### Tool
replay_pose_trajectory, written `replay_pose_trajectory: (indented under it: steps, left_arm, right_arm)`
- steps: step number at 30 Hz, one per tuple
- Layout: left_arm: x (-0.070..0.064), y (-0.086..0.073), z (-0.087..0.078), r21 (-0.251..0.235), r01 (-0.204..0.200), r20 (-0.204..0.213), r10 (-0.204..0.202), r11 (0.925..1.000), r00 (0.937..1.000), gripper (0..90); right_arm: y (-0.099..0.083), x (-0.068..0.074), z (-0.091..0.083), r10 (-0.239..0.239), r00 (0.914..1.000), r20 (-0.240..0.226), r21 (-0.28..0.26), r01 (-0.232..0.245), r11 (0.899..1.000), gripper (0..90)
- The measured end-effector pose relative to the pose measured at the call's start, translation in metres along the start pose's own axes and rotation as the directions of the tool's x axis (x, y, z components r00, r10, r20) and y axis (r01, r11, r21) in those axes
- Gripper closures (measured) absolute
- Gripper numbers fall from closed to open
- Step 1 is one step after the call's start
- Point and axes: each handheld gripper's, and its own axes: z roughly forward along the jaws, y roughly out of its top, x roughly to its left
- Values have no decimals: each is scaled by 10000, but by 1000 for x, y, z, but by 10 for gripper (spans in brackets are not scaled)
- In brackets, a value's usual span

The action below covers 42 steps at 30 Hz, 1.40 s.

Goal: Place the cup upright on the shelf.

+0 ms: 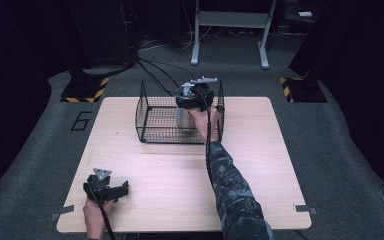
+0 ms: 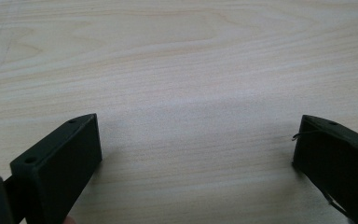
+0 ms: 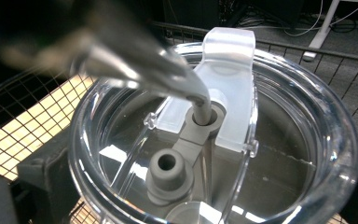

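R gripper (image 1: pixel 195 100) sits over the tumbler (image 1: pixel 184 117) in the wire basket (image 1: pixel 152 120), jaws clamped on its clear lid (image 3: pixel 214 135). L gripper (image 1: pixel 106 189) rests wide open w/ nothing between, bare table (image 2: pixel 182 70) ahead.

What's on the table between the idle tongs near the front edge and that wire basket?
Nothing: in the high view, bare wooden table stretches from the left tongs to the wire basket.

One wire basket (image 1: pixel 152 120), one lidded tumbler (image 1: pixel 184 116), one straw (image 3: pixel 168 77), two claws.
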Motion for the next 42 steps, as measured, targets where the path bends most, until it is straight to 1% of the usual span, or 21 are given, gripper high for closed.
replay_pose_trajectory:
  steps: [1,3,7,9,10,11,13,14,17,18,23,27,28,30,31,34,36,39,42]
  left_arm:
    - [0,0,0,-6,-9,-1,9,10000,10000,7]
    - [0,0,0,32,34,13,-34,10000,10000,7]
    - [0,0,0,30,16,0,-16,10000,10000,7]
    - [-1,0,0,19,40,7,-40,10000,10000,7]
    - [-1,0,0,19,33,4,-33,10000,10000,7]
    - [-1,0,0,22,9,-3,-9,10000,10000,7]
    - [-1,0,0,24,19,-8,-19,10000,10000,7]
    - [-1,0,0,20,9,-4,-9,10000,10000,7]
    - [-1,0,0,24,4,-12,-4,10000,10000,7]
    - [0,0,0,29,-42,-32,42,10000,10000,7]
    - [0,0,-1,27,-50,-27,50,10000,10000,7]
    - [0,0,-1,26,-57,-31,57,10000,10000,7]
    - [-1,0,-1,22,-56,-34,56,10000,10000,7]
    - [-1,0,0,5,-46,-43,46,10000,10000,7]
    - [-1,0,-1,-1,-58,-49,58,10000,10000,7]
    - [-1,0,-1,-6,-59,-55,59,10000,10000,7]
    - [-1,0,-1,-6,-65,-62,65,10000,10000,7]
    - [-1,0,0,-4,-55,-57,55,10000,10000,7]
    - [-1,0,-1,-5,-66,-62,66,10000,10000,6]
  right_arm:
    - [-1,1,1,82,10000,12,32,-82,10000,26]
    - [-4,1,4,-85,10000,1,149,85,9999,26]
    - [-7,1,8,-169,9999,10,234,168,9996,26]
    - [-8,1,8,-109,9999,35,278,108,9996,26]
    - [-10,0,10,-193,9998,39,314,192,9993,26]
    - [-10,1,10,-86,9999,62,365,84,9993,26]
    - [-11,1,11,-65,10000,70,396,62,9992,26]
    - [-11,1,12,-153,9998,91,413,150,9990,26]
    - [-12,2,12,-175,9998,98,452,170,9988,27]
    - [-12,2,12,-253,9996,127,464,247,9986,28]
    - [-14,3,14,-216,9996,166,611,206,9979,28]
    - [-14,3,15,-329,9993,186,656,317,9973,28]
    - [-14,4,14,-227,9996,194,683,214,9974,28]
    - [-15,4,14,-242,9995,196,680,229,9974,28]
    - [-16,4,13,-366,9992,177,674,353,9971,27]
    - [-17,6,12,-391,9991,157,756,379,9964,27]
    - [-19,6,11,-568,9983,113,760,557,9956,26]
    - [-20,6,10,-651,9978,92,705,643,9954,25]
    - [-21,8,9,-837,9964,131,616,828,9947,22]
